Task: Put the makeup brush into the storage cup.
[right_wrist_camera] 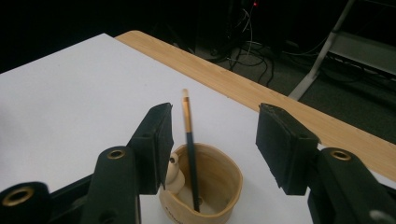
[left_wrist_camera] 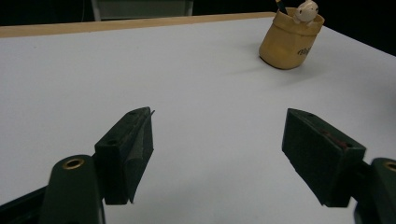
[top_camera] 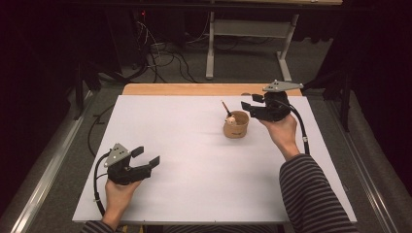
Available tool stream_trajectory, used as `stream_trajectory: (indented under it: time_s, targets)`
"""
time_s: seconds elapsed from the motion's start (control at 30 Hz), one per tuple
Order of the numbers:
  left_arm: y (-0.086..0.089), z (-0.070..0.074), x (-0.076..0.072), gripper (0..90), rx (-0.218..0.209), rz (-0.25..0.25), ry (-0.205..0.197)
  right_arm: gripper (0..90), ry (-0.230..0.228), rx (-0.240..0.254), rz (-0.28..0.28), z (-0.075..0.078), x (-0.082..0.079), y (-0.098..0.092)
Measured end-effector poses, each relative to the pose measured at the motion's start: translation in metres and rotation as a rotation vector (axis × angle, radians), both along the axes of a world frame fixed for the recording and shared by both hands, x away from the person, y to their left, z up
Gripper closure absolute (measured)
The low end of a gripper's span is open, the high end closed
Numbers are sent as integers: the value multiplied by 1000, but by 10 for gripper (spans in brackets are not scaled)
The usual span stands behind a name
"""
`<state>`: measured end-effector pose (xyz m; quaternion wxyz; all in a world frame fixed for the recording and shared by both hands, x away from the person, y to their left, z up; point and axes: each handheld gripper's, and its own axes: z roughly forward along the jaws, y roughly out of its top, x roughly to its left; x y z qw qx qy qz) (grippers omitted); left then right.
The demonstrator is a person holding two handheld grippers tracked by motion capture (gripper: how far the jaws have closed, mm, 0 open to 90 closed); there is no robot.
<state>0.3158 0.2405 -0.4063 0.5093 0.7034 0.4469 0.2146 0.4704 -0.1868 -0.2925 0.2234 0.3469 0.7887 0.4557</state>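
White worktop carries the cup with the pencil already standing inside it, your right gripper just beside it, fingers spread empty, left gripper well apart, likewise spread.

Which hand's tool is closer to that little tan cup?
Right. The right tool hovers just beside the tan cup, jaws open; the left tool sits far off near the table's front.

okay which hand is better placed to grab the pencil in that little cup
Right. The right gripper hangs open just beside the cup, and the pencil stands between its jaws, untouched. The left gripper is open far across the table.
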Motion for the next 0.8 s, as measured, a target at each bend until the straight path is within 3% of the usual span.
stream_trajectory:
  time_s: [0.8]
  targets:
    - [-1, 0, 0, 254, -3, -5, 1, 478, -27, 43, 46, -2, -19, -10]
